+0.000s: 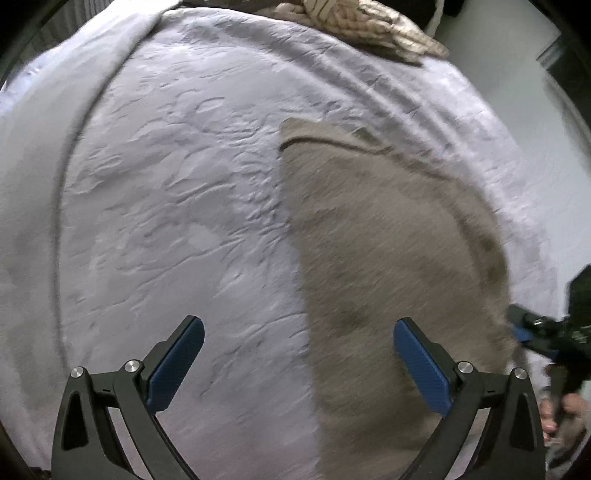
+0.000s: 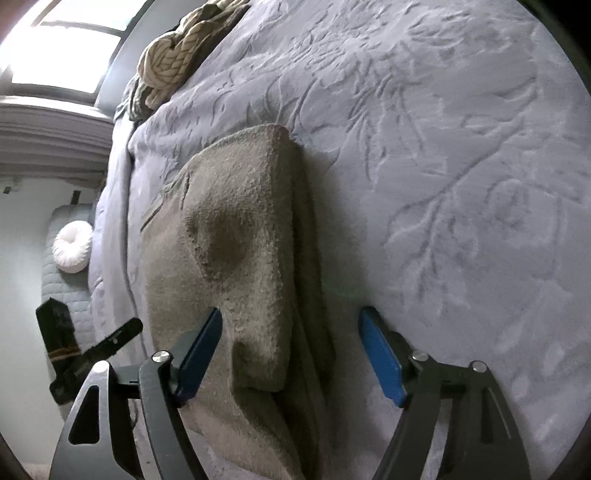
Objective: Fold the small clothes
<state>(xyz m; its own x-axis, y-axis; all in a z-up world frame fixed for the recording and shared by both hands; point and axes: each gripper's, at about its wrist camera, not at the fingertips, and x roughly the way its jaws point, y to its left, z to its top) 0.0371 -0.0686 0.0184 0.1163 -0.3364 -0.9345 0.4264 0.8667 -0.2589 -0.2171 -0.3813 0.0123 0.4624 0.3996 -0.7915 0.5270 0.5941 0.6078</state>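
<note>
Embossed bedspread (image 2: 443,147), folded fuzzy cloth (image 2: 240,206)

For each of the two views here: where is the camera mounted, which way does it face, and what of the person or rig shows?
Left wrist: on the left gripper, looking steeply down at the bedspread and the tan cloth; its own open fingers show, plus the right gripper at the right edge.
Right wrist: on the right gripper, looking down along the folded tan cloth; its open fingers show.
Shared: the tan cloth, the bedspread, the knitted throw.
</note>
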